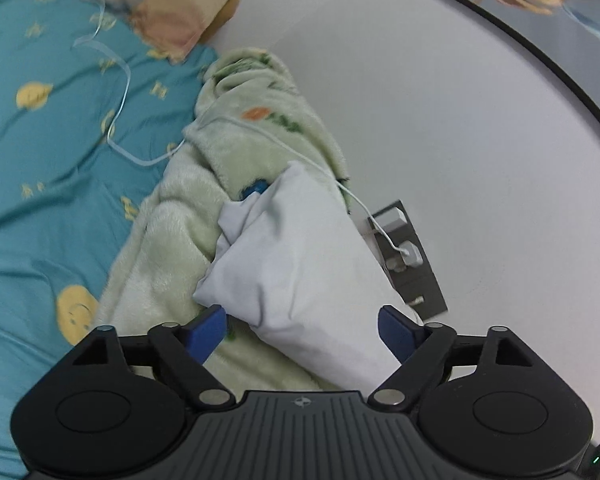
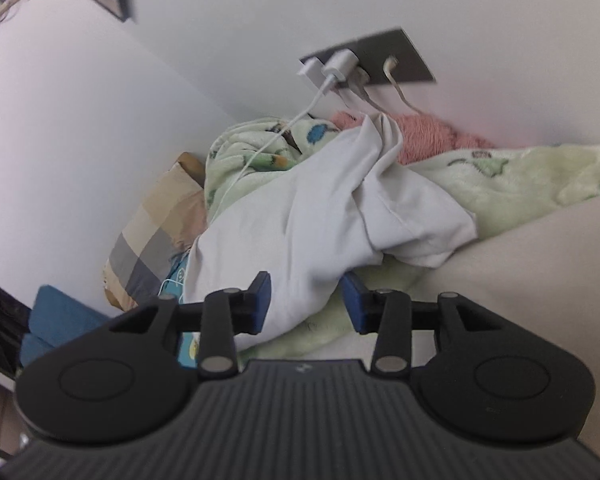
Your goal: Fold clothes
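Note:
A crumpled white garment lies on a pale green fleece blanket beside the wall. My left gripper is open, its blue fingers on either side of the garment's near end, not closed on it. In the right wrist view the same white garment lies bunched on the green blanket. My right gripper is open, its fingers astride the garment's lower edge. I cannot tell whether the pads touch the cloth.
A teal bedsheet with yellow prints covers the bed at left. A checked pillow and a pink fluffy cloth lie nearby. A wall socket plate with chargers and a white cable are close by. A framed picture hangs on the wall.

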